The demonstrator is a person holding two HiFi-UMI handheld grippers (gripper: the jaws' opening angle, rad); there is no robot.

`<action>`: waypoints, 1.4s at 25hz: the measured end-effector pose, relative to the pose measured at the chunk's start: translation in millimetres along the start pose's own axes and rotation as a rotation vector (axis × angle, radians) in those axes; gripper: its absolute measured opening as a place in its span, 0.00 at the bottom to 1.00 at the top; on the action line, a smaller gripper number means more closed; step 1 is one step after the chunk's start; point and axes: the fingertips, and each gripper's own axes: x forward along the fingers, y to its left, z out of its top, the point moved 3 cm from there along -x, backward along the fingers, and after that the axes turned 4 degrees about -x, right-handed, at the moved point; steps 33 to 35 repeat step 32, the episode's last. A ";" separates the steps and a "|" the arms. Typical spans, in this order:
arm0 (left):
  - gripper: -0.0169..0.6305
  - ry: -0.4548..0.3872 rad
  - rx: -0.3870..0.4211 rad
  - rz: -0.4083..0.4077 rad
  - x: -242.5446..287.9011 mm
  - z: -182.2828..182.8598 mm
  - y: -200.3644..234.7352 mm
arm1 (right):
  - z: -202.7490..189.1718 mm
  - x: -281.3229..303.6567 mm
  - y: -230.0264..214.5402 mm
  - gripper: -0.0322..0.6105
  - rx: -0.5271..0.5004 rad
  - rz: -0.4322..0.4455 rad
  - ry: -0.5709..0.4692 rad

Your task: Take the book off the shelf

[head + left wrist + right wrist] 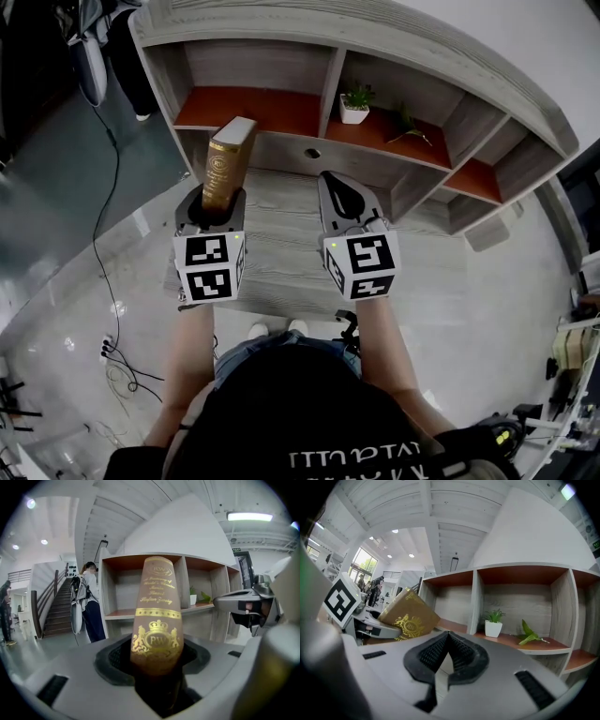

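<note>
A brown book (228, 161) with a gold crest stands upright, clear of the shelf, with my left gripper (214, 208) shut on its lower end. In the left gripper view the book's spine (157, 620) rises straight out from between the jaws. My right gripper (336, 192) hangs beside it on the right, shut, with nothing between its pads; its jaws (446, 637) point level at the shelf unit (323, 89). From the right gripper view the book (410, 616) shows tilted at the left, held by the left gripper (370, 627).
The grey shelf unit has orange boards; its left compartment (253, 108) holds nothing. A small potted plant (356, 101) and a green sprig (410, 128) sit in the middle compartment. A person (88, 599) stands by stairs at the left. Cables (108, 253) lie on the floor.
</note>
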 end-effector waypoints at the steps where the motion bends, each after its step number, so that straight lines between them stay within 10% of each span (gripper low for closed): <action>1: 0.39 -0.002 0.000 -0.002 -0.3 0.1 0.4 | 0.7 0.4 0.7 0.06 0.001 -0.002 -0.002; 35: 0.39 -0.041 0.000 -0.036 -6.4 12.4 0.9 | 3.5 0.3 6.1 0.06 0.029 0.012 0.028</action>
